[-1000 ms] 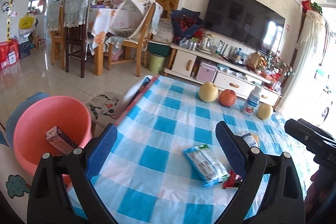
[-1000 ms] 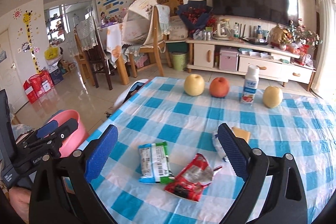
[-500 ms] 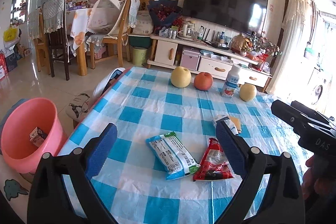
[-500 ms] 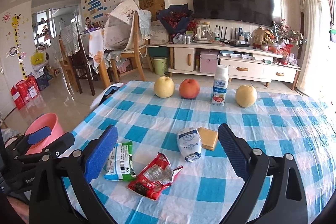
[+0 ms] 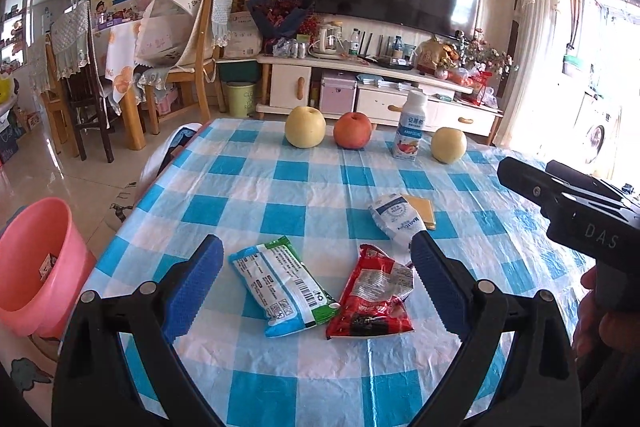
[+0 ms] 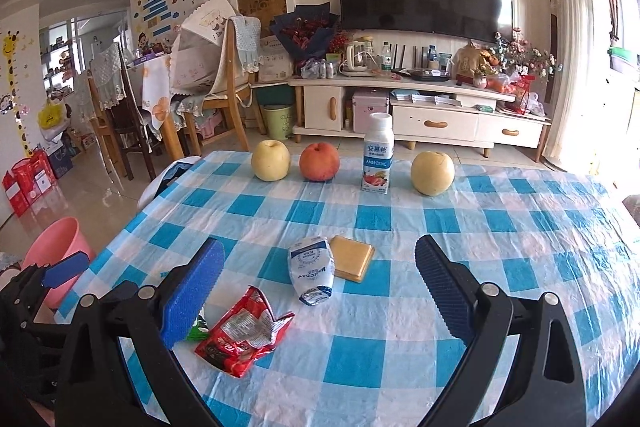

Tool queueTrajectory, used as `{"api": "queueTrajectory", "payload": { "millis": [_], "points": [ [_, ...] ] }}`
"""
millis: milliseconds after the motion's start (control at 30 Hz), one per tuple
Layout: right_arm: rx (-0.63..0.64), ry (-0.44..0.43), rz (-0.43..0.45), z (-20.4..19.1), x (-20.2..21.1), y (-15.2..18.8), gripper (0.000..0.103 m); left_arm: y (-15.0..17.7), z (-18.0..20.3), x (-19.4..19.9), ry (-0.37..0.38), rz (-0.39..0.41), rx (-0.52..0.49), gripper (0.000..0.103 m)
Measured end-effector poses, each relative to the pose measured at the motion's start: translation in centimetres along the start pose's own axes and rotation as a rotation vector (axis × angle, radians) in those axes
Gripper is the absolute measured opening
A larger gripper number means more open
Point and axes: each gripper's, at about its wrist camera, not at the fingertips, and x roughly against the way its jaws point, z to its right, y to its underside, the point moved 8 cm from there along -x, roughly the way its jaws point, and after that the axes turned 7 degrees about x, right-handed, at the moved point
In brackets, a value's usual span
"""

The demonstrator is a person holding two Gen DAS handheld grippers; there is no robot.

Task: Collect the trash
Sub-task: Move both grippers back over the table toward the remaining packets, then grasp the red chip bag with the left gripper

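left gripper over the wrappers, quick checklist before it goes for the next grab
1. Left gripper open and holding nothing: ok.
2. Blue-green wrapper lies between its fingers: ok.
3. Red wrapper is apart from the blue-green one: not ok, their near corners touch or overlap.
4. Pink bucket stands beside the table, mouth open: ok.
5. Right gripper open, over the white packet, away from this grab: ok.
6. Wrappers empty: cannot tell.
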Motion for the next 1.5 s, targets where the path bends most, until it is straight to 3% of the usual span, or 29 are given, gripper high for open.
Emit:
{"api": "queueTrajectory", "payload": {
  "millis": [367, 700, 1067, 1133, 1200, 1233, 1500],
  "points": [
    [-0.016, 0.041, -0.049, 2.7, -1.8, 1.1, 0.095, 3.6, 4.0, -4.1, 0.071, -0.122, -0.109, 0.095],
    [-0.015, 0.030, -0.147, 4.6, -5.1, 1.8, 0.095, 6.0, 5.2, -7.8, 0.119, -0.220, -0.081, 0.095],
    [-0.080, -0.106, -0.313, 5.2, -11.6, 3.9, 0.095, 7.8, 5.8, -11.6, 0.155, -0.308, -0.097, 0.095],
    [-0.091, -0.146, -0.342, 4.5, -12.7, 4.4, 0.095, 7.8, 5.7, -11.9, 0.158, -0.308, -0.099, 0.092],
    [-0.096, -0.181, -0.369, 3.5, -13.6, 4.9, 0.095, 7.7, 5.6, -12.3, 0.152, -0.306, -0.103, 0.078],
    [-0.092, -0.199, -0.378, 2.9, -13.8, 5.0, 0.095, 7.7, 5.6, -12.5, 0.150, -0.312, -0.104, 0.076],
    [-0.026, -0.229, -0.415, 0.7, -15.5, 5.4, 0.095, 7.9, 5.9, -12.9, 0.146, -0.309, -0.130, 0.073]
  ]
}}
